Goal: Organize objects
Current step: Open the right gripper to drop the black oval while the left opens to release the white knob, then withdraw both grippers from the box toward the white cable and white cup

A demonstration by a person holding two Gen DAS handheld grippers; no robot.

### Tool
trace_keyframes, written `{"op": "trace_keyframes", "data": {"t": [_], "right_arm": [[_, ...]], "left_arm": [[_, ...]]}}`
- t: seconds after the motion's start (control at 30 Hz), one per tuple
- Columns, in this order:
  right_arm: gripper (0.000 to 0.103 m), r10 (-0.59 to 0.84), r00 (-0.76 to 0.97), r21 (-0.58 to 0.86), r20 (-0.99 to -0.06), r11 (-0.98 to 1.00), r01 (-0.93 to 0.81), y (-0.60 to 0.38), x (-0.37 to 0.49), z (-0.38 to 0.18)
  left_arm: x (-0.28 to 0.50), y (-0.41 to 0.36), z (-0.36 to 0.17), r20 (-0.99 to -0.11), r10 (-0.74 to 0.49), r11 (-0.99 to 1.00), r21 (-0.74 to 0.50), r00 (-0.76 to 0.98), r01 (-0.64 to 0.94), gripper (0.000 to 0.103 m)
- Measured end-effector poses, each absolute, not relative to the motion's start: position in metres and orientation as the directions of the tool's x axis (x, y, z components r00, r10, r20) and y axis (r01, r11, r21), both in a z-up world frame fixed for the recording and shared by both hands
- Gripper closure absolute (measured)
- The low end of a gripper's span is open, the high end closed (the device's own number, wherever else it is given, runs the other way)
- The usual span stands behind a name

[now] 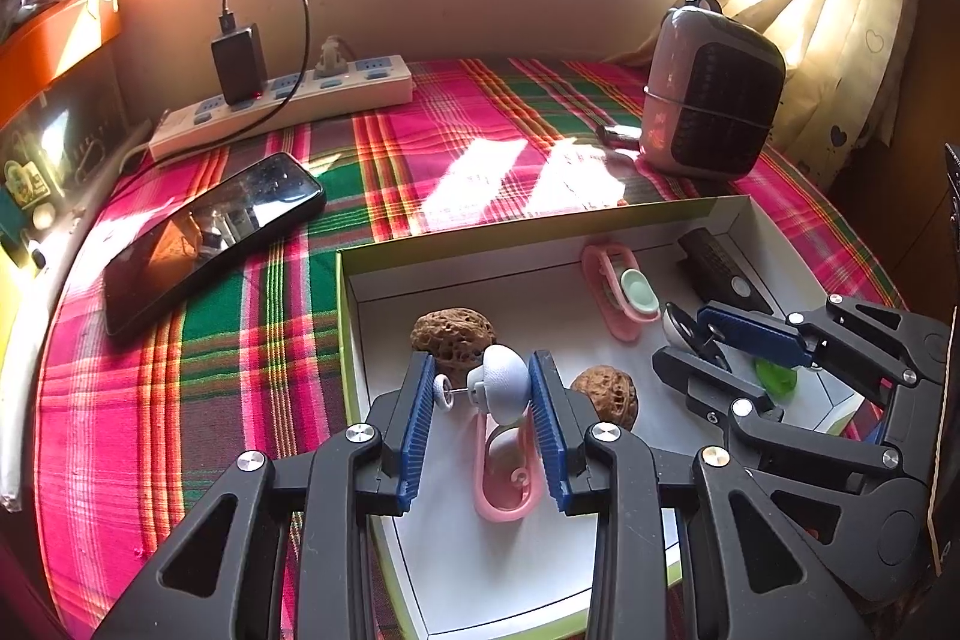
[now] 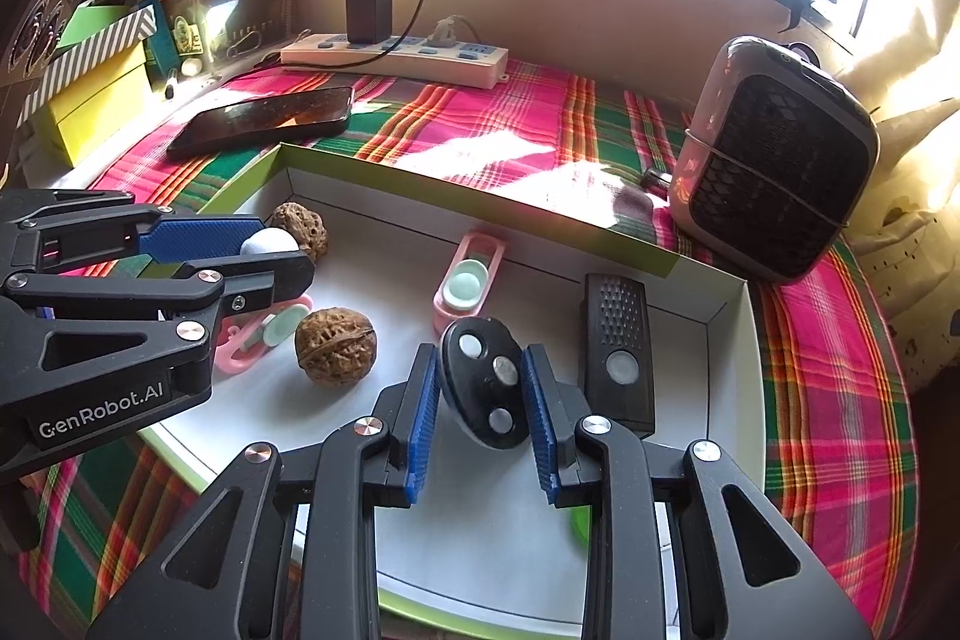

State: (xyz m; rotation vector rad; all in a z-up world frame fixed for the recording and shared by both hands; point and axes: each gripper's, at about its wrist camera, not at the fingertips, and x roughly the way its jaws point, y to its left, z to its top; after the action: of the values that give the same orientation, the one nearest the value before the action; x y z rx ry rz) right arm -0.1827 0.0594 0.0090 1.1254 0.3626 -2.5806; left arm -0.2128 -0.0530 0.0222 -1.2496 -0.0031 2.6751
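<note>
Holding 1 small item apiece, both grippers hang over the shallow white box [image 2: 729, 307] that sits on the plaid cloth [image 1: 252, 328]. The left gripper [image 1: 483, 391] has its blue pads pressed on a pale domed piece [image 1: 501, 382] with a thin pin and a small ring sticking out toward the left pad; the piece sits high at the fingertips, above a pink clip [image 1: 507, 484] lying on the box floor. The right gripper [image 2: 480, 388] has a black oval key fob [image 2: 486, 382] between its pads, tilted, long axis running up and away from the camera; the pads look to be touching its edges, though the hold seems light and I cannot be sure it is firm.

Already in the box are 2 walnuts [image 2: 336, 346], a second pink clip [image 2: 468, 283] and a black remote [image 2: 618, 358].

The deciding relation, as I judge it: the fob hangs just left of the remote with bare floor below, so the right hand seems nearest to a free spot. The left's drop point is crowded by clip and walnut.
</note>
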Motion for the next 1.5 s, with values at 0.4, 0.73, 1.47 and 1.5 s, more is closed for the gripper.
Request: {"op": "trace_keyframes", "data": {"t": [0.4, 0.73, 1.47, 1.5], "right_arm": [[0.060, -0.167, -0.657, -0.113, -0.735, -0.926, 0.361, 0.061, -0.180, 0.012], [0.057, -0.168, -0.666, -0.105, -0.726, -0.931, 0.349, 0.065, -0.176, 0.018], [0.056, -0.170, -0.705, -0.068, -0.689, -0.953, 0.296, 0.082, -0.142, 0.040], [0.056, -0.170, -0.707, -0.067, -0.686, -0.953, 0.294, 0.084, -0.139, 0.041]], "left_arm": [[-0.211, -0.051, 0.023, -0.763, 0.171, -0.982, -0.078, -0.623, -0.173, 0.070], [-0.202, -0.051, 0.027, -0.760, 0.160, -0.983, -0.067, -0.630, -0.169, 0.066], [-0.160, -0.050, 0.048, -0.730, 0.116, -0.989, -0.024, -0.674, -0.144, 0.066], [-0.158, -0.050, 0.049, -0.728, 0.111, -0.990, -0.021, -0.677, -0.140, 0.066]]}}
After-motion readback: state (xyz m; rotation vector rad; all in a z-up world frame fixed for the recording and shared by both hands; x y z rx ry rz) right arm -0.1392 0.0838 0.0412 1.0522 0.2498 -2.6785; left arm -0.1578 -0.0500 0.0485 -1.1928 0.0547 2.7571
